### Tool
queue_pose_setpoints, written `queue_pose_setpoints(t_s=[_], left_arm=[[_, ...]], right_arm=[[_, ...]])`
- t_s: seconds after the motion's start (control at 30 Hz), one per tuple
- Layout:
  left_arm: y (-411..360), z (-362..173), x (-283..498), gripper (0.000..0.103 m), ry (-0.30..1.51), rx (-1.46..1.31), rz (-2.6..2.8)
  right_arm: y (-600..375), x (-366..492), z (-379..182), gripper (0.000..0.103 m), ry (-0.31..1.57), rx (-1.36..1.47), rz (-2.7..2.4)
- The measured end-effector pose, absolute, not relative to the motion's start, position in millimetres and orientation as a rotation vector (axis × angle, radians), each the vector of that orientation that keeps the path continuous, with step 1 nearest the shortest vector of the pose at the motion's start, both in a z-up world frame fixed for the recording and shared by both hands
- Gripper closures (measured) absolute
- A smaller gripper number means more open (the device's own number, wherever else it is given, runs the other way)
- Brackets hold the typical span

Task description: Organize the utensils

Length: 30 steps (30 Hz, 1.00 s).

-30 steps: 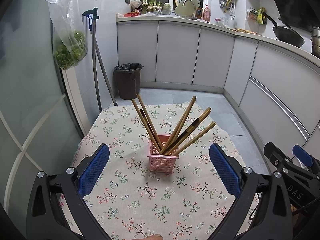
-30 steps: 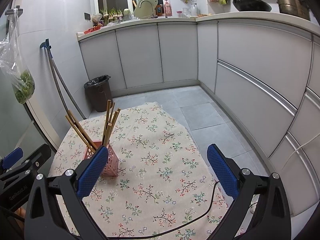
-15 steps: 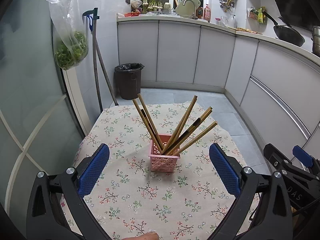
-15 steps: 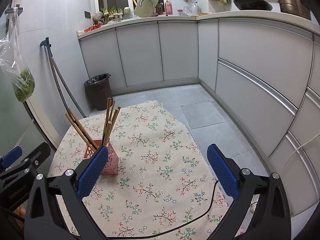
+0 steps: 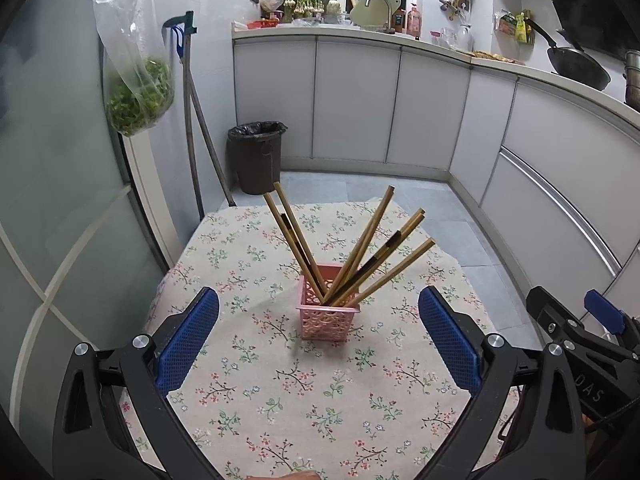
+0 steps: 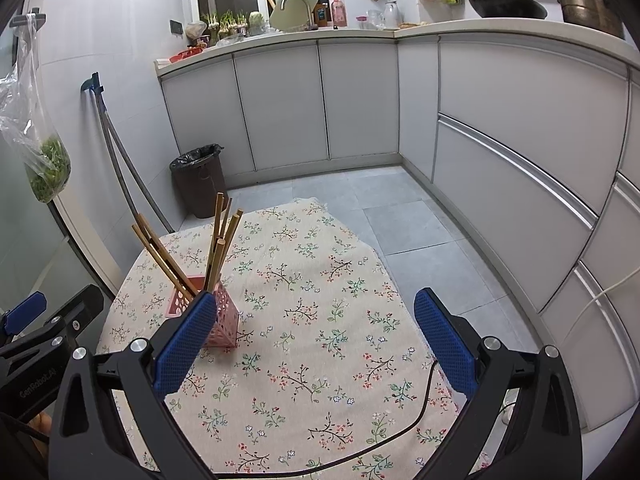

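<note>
The left gripper (image 5: 318, 342) was found with its blue-padded fingers (image 5: 188, 340) spread wide and empty, nothing between the pads. The right gripper (image 6: 316, 340) was likewise released, its blue pads (image 6: 444, 340) far apart and holding nothing.

Directly ahead of the left gripper, centred in the gap between its fingers and apart from both pads, stood the small pink perforated plastic basket (image 5: 328, 314), upright on the floral-print tablecloth (image 5: 280, 392). A bundle of long wooden chopsticks (image 5: 372, 248) stood in it, fanned out: some leaning away to the left-finger side, the rest to the right-finger side. Their long axes ran steeply upward out of the basket, tilted rather than vertical.

From the right gripper, the same basket lay off to the left-finger side, partly hidden behind that pad, with the chopstick tops rising above it. Ahead of the right fingers was only bare cloth; a black cable (image 6: 400, 436) crossed the cloth near them.

No loose utensil was seen on the cloth in either view. In the inspector's judgement the sorting appeared largely complete. The left gripper was the one aligned with the basket; any further reach to the chopsticks would go straight forward from it, whereas the right would need to swing leftward.
</note>
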<state>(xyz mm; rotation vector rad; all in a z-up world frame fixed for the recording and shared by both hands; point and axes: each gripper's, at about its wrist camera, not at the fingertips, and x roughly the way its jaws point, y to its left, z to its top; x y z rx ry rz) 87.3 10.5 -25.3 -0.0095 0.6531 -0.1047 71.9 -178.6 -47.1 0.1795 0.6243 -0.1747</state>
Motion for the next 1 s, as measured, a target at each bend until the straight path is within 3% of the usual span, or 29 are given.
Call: queue_pose_setpoints(t_s=[0.3, 0.6, 0.77, 1.0], left_arm=[[5.7, -29.2, 86.9, 0.007, 0.654, 0.032, -0.081], [5.9, -23.9, 80.6, 0.016, 0.602, 0.034, -0.091], [6.9, -25.7, 84.4, 0.007, 0.638, 0.009, -0.123], [2.9, -27.0, 86.7, 0.007, 0.673, 0.037, -0.089]], right_arm=[[-181.8, 76.5, -52.6, 0.007, 0.657, 0.194, -0.164], [-182.4, 76.2, -53.9, 0.007, 0.662, 0.197, -0.160], [-182.7, 74.7, -53.6, 0.007, 0.657, 0.197, -0.161], [-184.0, 74.8, -53.5, 0.007, 0.655, 0.202, -0.164]])
